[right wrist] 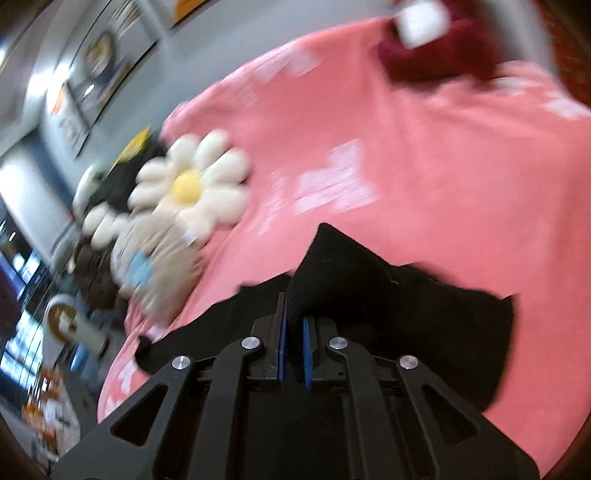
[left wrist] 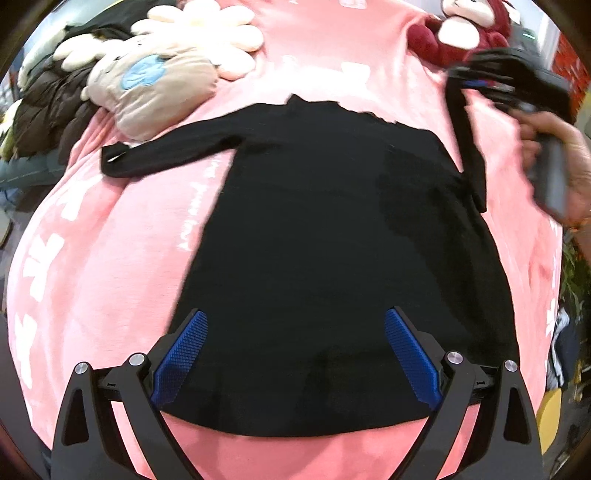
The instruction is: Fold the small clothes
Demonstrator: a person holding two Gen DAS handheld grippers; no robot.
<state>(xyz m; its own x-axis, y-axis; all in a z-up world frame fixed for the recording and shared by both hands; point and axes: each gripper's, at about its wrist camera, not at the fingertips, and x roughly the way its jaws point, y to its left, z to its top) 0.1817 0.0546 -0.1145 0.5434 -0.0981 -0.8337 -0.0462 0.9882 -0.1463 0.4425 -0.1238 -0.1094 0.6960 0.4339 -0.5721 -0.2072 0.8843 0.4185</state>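
A small black long-sleeved top (left wrist: 314,240) lies flat on a pink blanket (left wrist: 110,240), hem toward me. Its left sleeve (left wrist: 166,155) stretches out to the left. My left gripper (left wrist: 295,317) is open, its blue pads over the hem, empty. My right gripper (left wrist: 480,79) is at the upper right of the left wrist view, holding the right sleeve (left wrist: 465,147) lifted off the blanket. In the right wrist view the right gripper (right wrist: 294,325) is shut on the black sleeve cuff (right wrist: 325,266).
A daisy-shaped plush (left wrist: 207,33) and a beige plush (left wrist: 155,88) lie at the blanket's far left, beside dark clothes (left wrist: 48,107). A red plush (left wrist: 465,29) sits at the far right. The blanket's edges drop off at left and right.
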